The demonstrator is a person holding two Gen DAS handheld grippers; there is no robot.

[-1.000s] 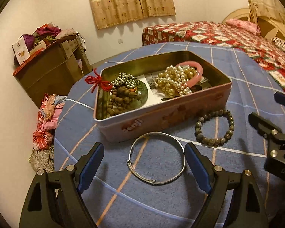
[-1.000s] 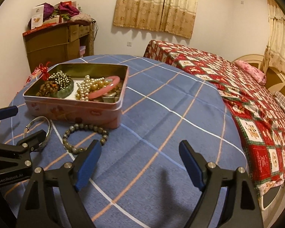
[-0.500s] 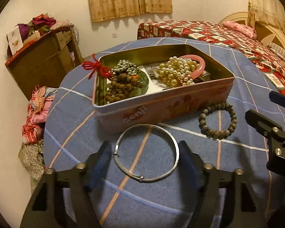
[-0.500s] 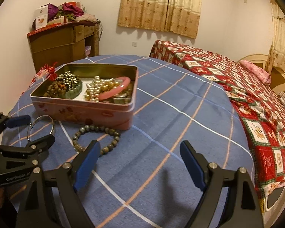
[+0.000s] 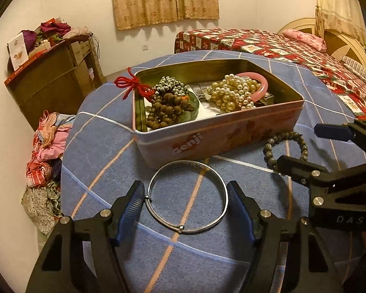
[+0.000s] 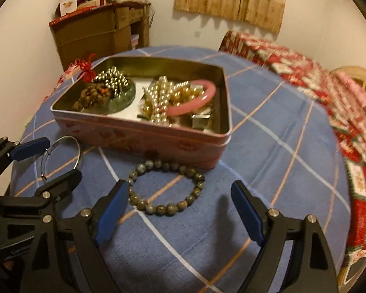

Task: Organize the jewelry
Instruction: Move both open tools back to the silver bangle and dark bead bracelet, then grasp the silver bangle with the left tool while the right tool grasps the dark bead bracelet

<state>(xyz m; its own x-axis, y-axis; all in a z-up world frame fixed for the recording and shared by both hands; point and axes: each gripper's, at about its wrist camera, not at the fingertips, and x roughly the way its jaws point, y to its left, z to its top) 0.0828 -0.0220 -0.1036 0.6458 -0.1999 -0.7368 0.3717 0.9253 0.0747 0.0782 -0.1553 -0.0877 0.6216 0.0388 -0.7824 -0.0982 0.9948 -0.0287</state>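
Note:
A pink tin (image 5: 207, 136) (image 6: 144, 136) on the blue checked tablecloth holds pearls (image 5: 234, 95), brown beads (image 5: 168, 112), silver beads (image 5: 170, 85) and a pink bangle (image 6: 195, 100). A silver bangle (image 5: 188, 229) (image 6: 78, 156) lies flat before the tin. My left gripper (image 5: 186, 207) is open, with its blue pads on either side of the bangle. A grey bead bracelet (image 6: 166, 207) (image 5: 268, 151) lies right of it. My right gripper (image 6: 179, 207) is open, its left pad close to the bracelet; it also shows in the left wrist view (image 5: 305, 146).
A red cord (image 5: 131, 85) hangs over the tin's left corner. A brown cabinet (image 5: 53, 78) stands by the wall, with a pile of clothes (image 5: 46, 146) on the floor. A bed with a red quilt (image 5: 305, 53) lies to the right. The table edge curves near on the left.
Both grippers moved forward and lower. The left pads now flank the silver bangle. The right gripper swung left, so the bead bracelet now lies between its pads.

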